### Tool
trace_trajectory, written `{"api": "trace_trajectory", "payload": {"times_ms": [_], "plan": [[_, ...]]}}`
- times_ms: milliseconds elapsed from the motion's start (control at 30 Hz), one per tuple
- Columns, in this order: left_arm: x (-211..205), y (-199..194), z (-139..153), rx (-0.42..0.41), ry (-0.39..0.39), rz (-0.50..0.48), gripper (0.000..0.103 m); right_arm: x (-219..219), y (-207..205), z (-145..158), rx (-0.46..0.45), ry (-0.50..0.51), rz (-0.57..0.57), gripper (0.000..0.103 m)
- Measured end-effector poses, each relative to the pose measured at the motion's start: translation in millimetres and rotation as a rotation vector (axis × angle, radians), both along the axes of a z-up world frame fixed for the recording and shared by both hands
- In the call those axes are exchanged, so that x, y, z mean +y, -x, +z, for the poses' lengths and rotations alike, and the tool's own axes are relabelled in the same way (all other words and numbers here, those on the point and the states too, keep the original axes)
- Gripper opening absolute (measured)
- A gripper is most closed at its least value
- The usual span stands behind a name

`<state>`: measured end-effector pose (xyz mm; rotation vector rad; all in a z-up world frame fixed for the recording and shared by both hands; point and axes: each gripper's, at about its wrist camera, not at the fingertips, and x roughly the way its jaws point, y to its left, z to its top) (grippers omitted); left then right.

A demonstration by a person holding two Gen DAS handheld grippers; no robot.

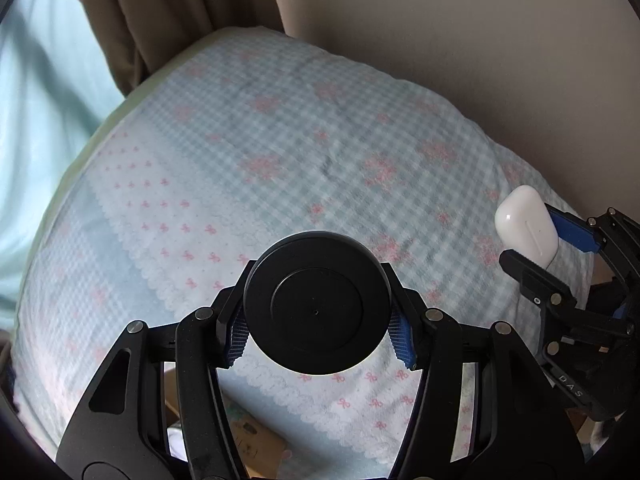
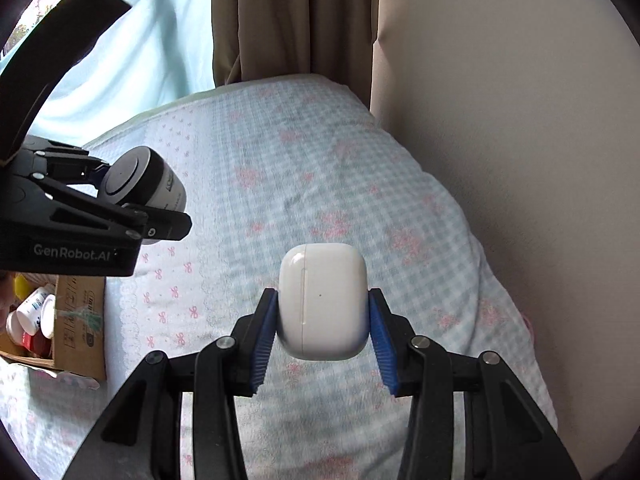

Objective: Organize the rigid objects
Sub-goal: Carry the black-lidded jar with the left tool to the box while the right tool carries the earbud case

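My left gripper (image 1: 318, 322) clamps a round black-capped jar (image 1: 317, 302); my right gripper (image 2: 322, 334) clamps a white earbud case (image 2: 322, 301), both above the checked blue blanket (image 2: 304, 184). An open cardboard box (image 2: 80, 320) of bottles sits near left.

Right tool (image 2: 322, 318) clamps a white earbud case (image 2: 322, 306) between its blue pads (image 2: 264, 344), holding it above the checked bedspread (image 2: 304, 168). Over on the left edge, the left tool (image 2: 132, 196) grips a jar (image 2: 146, 178), dark lid facing us, pale label side toward the bed. Lower left, an open cardboard box (image 2: 80, 320) holds small bottles (image 2: 34, 312). Brown curtain (image 2: 292, 16) hangs behind.
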<state>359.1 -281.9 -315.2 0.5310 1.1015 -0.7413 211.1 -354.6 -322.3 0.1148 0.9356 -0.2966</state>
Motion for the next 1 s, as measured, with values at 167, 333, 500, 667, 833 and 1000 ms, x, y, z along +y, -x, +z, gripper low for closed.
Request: {"api": "trace_trajectory", "payload": {"times_ms": [167,333,500,667,833,1000], "plan": [[56.1,13.4,55.4,-0.038,0.067,0.08,0.054,26.9,5.3,60.2,-0.042,0.02,0.025,0.041],[129.9,31.7,95.0,-0.064,0.108,0.182,0.054,72.3,12.3,109.8,-0.083,0.003,0.096,0.041],[214.4,50.7,112.1,-0.066,0.098,0.272,0.054,132.9,11.4,136.6,-0.087,-0.059,0.179,0.041],[301.5,56.3,110.6,-0.023,0.111,0.399,0.054,194.2,3.9,145.2,-0.075,-0.11,0.246,0.041],[374.3,59.2,101.6,0.01,0.102,0.461,0.054,247.1,-2.8,147.8,-0.065,-0.159,0.257,0.041],[423.8,62.6,78.7,0.043,0.084,0.475,0.054,283.1,-11.3,139.1,-0.038,-0.234,0.211,0.041]]}}
